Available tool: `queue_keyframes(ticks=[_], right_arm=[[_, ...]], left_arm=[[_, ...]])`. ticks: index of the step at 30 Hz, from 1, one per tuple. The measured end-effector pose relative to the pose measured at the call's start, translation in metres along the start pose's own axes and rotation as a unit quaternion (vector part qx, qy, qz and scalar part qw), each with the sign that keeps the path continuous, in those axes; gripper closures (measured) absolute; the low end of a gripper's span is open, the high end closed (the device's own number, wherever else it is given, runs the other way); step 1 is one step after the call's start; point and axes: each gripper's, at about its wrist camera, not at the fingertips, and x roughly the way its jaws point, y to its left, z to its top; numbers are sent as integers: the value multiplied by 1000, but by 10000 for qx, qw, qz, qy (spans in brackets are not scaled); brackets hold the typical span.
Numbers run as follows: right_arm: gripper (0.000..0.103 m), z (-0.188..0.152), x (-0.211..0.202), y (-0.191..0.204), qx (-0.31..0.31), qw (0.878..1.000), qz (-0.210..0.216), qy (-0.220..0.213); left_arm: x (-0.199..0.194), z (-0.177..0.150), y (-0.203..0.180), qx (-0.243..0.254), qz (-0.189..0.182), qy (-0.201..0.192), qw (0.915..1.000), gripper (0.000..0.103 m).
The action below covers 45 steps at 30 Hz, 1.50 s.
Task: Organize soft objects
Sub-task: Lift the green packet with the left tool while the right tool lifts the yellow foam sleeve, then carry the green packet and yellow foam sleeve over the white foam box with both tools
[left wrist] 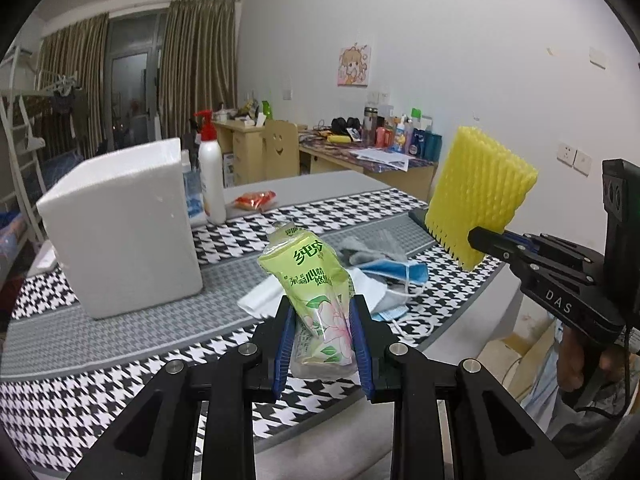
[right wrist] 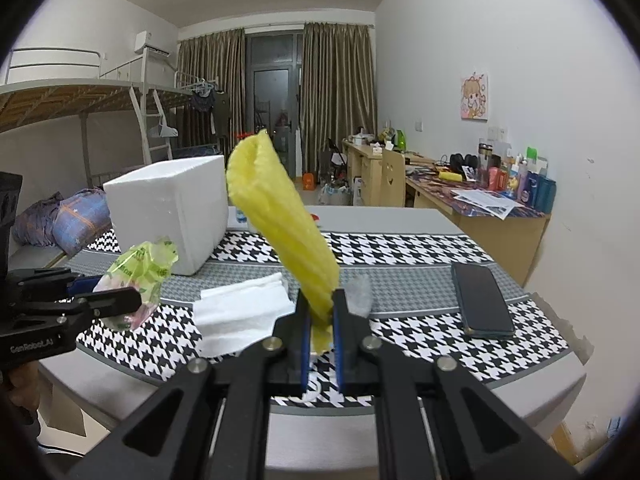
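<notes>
My left gripper (left wrist: 322, 320) is shut on a green tissue pack (left wrist: 316, 280) and holds it upright above the checked table mat; it also shows at the left of the right wrist view (right wrist: 136, 276). My right gripper (right wrist: 321, 312) is shut on a yellow foam net sleeve (right wrist: 280, 216), held up in the air; the sleeve (left wrist: 476, 196) shows at the right of the left wrist view. A white foam box (left wrist: 120, 224) stands on the mat at the left. Blue face masks (left wrist: 396, 276) and white tissue (right wrist: 240, 308) lie on the mat.
A white pump bottle (left wrist: 211, 176) and a red snack packet (left wrist: 256, 200) are behind the foam box. A dark phone (right wrist: 482, 300) lies at the mat's right. A grey cloth (left wrist: 360, 248) lies by the masks. Cluttered desks line the far wall.
</notes>
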Motion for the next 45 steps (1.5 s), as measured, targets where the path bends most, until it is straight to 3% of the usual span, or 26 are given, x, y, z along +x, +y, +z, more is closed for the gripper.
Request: queue_keyframes(ticks=[45], right_arm=[[90,65,40,38,-144,9979,557,-301]], left_arm=[[-4,77,62,4,559,-663,9962,74]])
